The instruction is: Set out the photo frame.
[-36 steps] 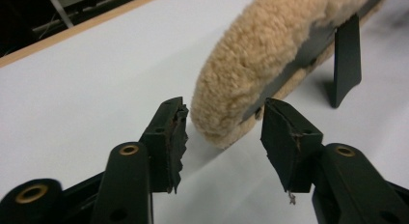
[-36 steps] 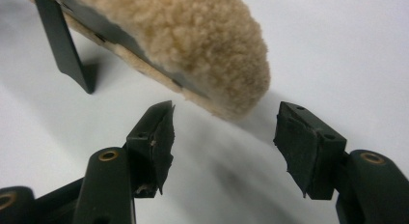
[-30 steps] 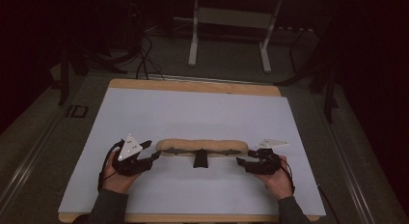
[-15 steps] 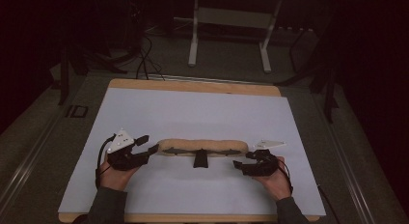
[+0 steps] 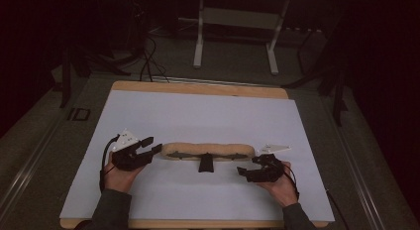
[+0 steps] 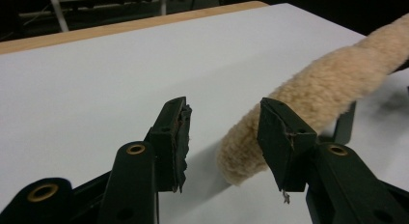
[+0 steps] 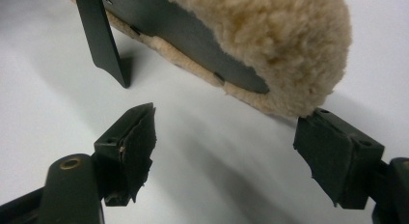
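A long tan fleece roll (image 5: 208, 149) lies crosswise on the white table cover (image 5: 198, 111), with a black bracket (image 5: 205, 164) under its middle. My left gripper (image 5: 153, 144) is at the roll's left end. In the left gripper view the jaws (image 6: 224, 108) have just been closing; the fleece tip (image 6: 333, 84) sits between them beside the right-hand pad, with a gap to the other pad. My right gripper (image 5: 247, 165) is at the roll's right end. Its jaws (image 7: 229, 115) have just been opening and stand wide, with the fleece end (image 7: 260, 35) just beyond them, unpressed.
The wooden table edge (image 5: 198, 87) borders the white cover at the back. Beyond it are metal stand legs (image 5: 200, 46) and cables (image 5: 148, 61) on a dark floor. A black strap end (image 7: 101, 35) hangs from the roll's dark underside plate.
The left gripper has shifted slightly to the left and tilted. The right gripper has stayed by the roll's right end, and the roll has not moved.
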The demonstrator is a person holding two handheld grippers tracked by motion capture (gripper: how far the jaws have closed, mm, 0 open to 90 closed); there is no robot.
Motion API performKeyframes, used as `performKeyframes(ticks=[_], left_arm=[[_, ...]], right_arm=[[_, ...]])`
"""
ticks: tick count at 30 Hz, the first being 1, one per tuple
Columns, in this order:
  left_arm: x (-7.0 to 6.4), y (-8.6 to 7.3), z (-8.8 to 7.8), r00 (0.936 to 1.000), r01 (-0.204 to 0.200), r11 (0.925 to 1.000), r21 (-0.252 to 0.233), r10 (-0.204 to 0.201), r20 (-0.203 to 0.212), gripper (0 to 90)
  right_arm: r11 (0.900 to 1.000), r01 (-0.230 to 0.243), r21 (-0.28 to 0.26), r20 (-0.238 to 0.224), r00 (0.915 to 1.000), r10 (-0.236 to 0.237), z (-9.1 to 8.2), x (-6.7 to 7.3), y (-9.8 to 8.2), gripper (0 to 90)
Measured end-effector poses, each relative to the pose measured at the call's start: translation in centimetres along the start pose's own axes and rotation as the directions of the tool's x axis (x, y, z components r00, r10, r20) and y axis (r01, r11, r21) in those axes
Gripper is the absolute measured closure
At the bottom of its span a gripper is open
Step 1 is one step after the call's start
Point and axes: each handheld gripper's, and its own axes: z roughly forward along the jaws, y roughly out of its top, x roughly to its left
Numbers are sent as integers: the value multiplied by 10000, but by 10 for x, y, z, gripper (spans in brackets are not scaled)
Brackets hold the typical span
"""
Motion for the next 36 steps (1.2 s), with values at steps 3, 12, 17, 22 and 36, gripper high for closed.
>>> performKeyframes(ticks=[3,12,17,22,36], left_arm=[[2,-1,5,9997,67,9999,83,-65,-247,558],[2,-3,13,9976,-123,9982,586,163,-679,628],[2,-3,15,9979,100,9983,573,-62,-649,643],[1,-4,16,9985,14,9983,587,18,-541,672],[4,-5,16,9989,270,9974,664,-243,-413,675]], right_arm=[[10000,-20,32,-40,10000,20,0,0,0,209],[9993,135,343,-67,9999,-133,3,5,0,244],[9995,56,316,37,10000,-57,3,6,0,409],[9999,-113,-102,-91,9999,112,2,8,2,531],[9986,-309,-419,-292,9991,297,1,11,3,695]])
